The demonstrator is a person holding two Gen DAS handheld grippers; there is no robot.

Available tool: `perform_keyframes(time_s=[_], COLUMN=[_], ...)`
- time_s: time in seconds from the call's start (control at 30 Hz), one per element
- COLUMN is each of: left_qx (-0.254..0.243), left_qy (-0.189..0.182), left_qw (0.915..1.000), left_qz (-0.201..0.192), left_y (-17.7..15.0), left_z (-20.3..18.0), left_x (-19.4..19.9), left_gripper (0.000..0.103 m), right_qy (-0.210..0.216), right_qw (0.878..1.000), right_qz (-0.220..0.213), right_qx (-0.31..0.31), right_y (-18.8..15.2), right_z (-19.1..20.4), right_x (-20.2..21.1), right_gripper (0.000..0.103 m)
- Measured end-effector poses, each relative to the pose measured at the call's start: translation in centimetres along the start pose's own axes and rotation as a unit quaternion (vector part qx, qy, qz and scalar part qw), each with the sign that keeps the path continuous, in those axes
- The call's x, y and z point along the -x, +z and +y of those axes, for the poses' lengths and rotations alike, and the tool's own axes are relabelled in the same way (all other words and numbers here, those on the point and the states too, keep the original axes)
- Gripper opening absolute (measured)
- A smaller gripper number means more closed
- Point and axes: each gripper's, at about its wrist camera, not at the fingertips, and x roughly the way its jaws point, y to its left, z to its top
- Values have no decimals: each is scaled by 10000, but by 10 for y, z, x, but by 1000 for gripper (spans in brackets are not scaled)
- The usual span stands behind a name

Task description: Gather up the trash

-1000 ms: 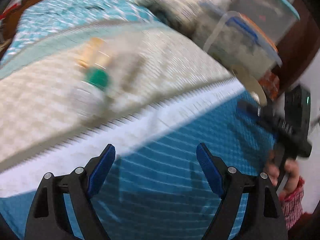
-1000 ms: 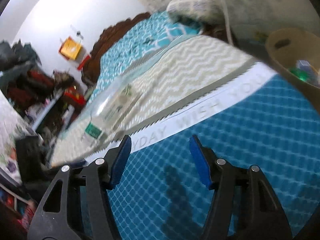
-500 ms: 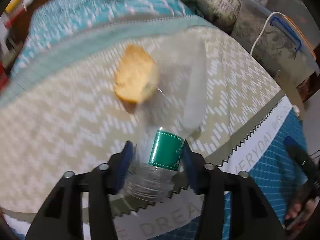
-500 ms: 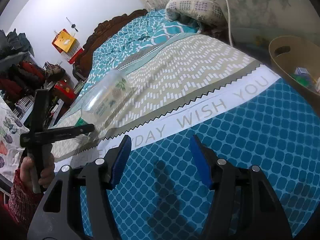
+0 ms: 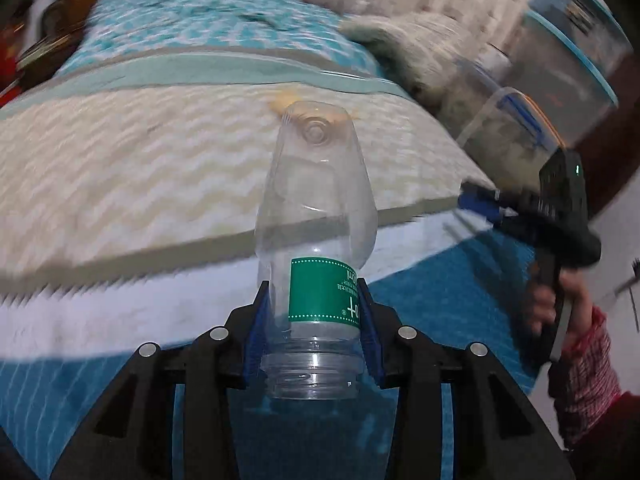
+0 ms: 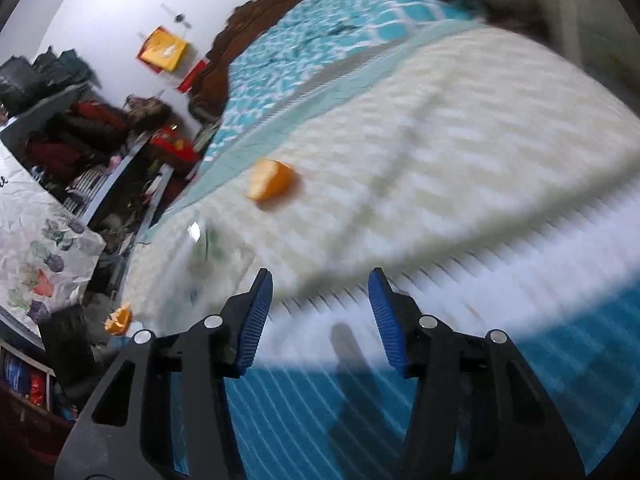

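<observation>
Nearest my left camera, the left gripper (image 5: 316, 316) has just been closing and now pinches a clear plastic bottle (image 5: 316, 236) across its green label (image 5: 322, 292), blue pads (image 5: 262, 328) tight on both sides. The bottle's open threaded neck points back at the lens and its base points away, above the bed (image 5: 120, 168). I angle this gripper steeply down.

At that view's right edge I see my other hand (image 5: 560, 308), in a checked sleeve (image 5: 588, 364), gripping the handle of the right gripper (image 6: 320, 316). Its jaws have just been narrowing but stand apart, nothing between them; below them lies the teal quilt.

Farther off, an orange scrap (image 6: 270, 180) lies on the cream zigzag band. In the left view the bottle's base covers most of it. A second orange bit (image 6: 118, 318) sits at the bed's left edge; I cannot tell what it is. Motion blur smears the bedding, the storage boxes (image 5: 560, 80) and the far clutter.
</observation>
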Motion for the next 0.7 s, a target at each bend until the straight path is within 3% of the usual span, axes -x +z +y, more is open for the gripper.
perform_keyframes(time_s=[0.13,0.23,0.3,0.4,0.47,0.53,0.6,0.63,0.7], left_qx=[470,500,527,452,475,485,509,538,523], left_qy=[111,229,205,320,324,338,429,508,570], left_qw=[9987,9983,9983,9984,9983,9982,9977,9971,9969], left_qz=[-166,-183,-138,-137,-116,-103,-125,-156,-140], left_y=[-8,-12,-14,-17,-19,-18,-15,-14,-10], left_z=[31,41,42,38,39,37,36,35,32], left_x=[16,20,18,18,18,17,16,16,14], left_gripper=[38,38,38,38,39,44,67,72,74], right_qy=[267,602,552,331,217,231,308,379,549], right_qw=[9992,9950,9930,9936,9937,9923,9915,9908,9891], right_qz=[143,316,431,462,513,557,621,657,661], right_qx=[-248,-734,-951,-977,-973,-1082,-1103,-1122,-1197], right_y=[39,57,67,72,74,69,58,49,32], right_z=[17,22,26,33,36,35,32,31,27], right_x=[-55,-93,-122,-148,-157,-158,-150,-143,-126], right_gripper=[54,54,54,41,24,17,15,15,15])
